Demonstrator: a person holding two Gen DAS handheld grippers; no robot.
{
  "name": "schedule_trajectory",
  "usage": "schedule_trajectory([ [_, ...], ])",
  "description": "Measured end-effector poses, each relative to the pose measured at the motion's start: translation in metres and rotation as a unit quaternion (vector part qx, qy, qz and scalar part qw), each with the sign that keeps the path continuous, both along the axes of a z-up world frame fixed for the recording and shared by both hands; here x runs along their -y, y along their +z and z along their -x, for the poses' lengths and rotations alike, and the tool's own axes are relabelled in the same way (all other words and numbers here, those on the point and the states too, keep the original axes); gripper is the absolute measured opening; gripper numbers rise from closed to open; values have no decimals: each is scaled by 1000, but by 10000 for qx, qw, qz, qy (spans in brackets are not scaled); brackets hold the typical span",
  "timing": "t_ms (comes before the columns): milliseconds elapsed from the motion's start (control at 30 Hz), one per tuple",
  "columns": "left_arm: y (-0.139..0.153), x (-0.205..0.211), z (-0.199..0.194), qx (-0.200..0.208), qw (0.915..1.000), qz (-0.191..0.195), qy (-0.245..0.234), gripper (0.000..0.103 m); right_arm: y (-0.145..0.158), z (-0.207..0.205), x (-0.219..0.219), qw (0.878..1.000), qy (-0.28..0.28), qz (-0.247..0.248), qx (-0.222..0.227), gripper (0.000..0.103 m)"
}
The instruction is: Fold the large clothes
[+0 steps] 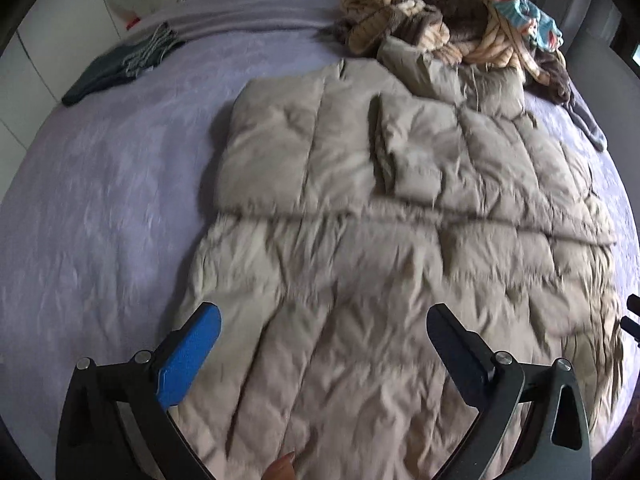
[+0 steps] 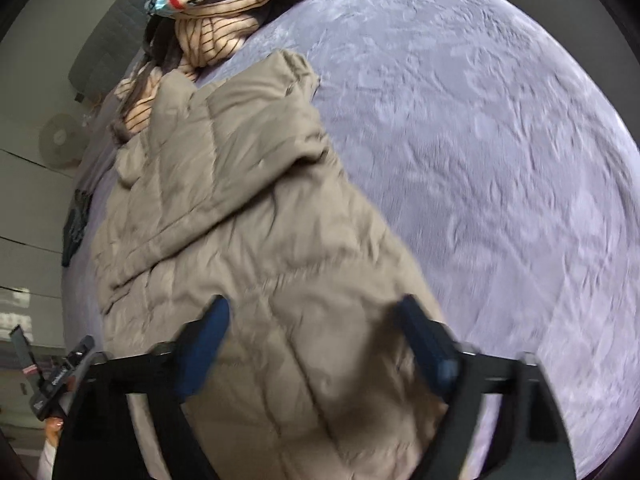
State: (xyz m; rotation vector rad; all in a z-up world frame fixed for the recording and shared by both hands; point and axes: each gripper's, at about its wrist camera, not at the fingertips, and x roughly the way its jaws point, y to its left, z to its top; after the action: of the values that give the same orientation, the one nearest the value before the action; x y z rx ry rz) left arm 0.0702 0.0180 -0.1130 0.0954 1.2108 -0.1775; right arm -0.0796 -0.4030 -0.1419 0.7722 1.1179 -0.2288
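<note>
While the left wrist view looks along the bed (image 1: 100, 184), the beige quilted puffer coat (image 1: 360, 240) lies spread flat across the lilac cover, hem end nearest the camera and collar end far away beside a heap of striped and patterned clothes (image 1: 452, 28). One sleeve (image 1: 408, 152) is folded in over the chest. The left gripper (image 1: 324, 320) hangs just above the lower panels with its jaws spread wide and nothing between them. A dark folded garment (image 1: 116, 68) lies well apart at the far left edge of the bed.

From the right wrist view, the same coat (image 2: 248, 208) runs away from the camera along the bed's left part, with bare cover (image 2: 480, 160) to its right. The right gripper (image 2: 316, 312) is likewise wide apart and empty, poised over the near end of the coat; whether its tips touch the fabric I cannot tell through the blur.

By my judgement the coat is light for its bulk, soft and springy, with a slick shell that will slide between pads. A shallow pinch would likely slip, so a deep bite at the hem corners or along a stitched seam, where the padding is thinnest, looks safest. Trapped air will probably push folds back open, so pressing down after folding should help.
</note>
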Motion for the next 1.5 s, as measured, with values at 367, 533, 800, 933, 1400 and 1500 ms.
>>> schedule_trajectory([
  [367,-7,-23,62,-637,9977,-195,135,103,0,55,-36,9977,-52,-676,-7,91],
  [533,-3,-41,83,-676,9969,-363,184,103,1,85,-50,9952,-307,-921,-120,91],
  [800,-10,-76,107,-793,9968,-24,-12,103,-3,127,-67,9899,-912,-1070,-168,91],
  [933,-14,-98,127,-904,9951,395,2,103,-8,154,-81,9854,-1193,-1211,-127,91],
  [1400,-52,-163,172,-2111,9374,2744,371,103,-42,217,-102,9489,-2036,-2405,166,91],
  [1500,-60,-147,165,-2028,9341,2896,493,103,-50,218,-99,9385,-2169,-2668,327,91],
])
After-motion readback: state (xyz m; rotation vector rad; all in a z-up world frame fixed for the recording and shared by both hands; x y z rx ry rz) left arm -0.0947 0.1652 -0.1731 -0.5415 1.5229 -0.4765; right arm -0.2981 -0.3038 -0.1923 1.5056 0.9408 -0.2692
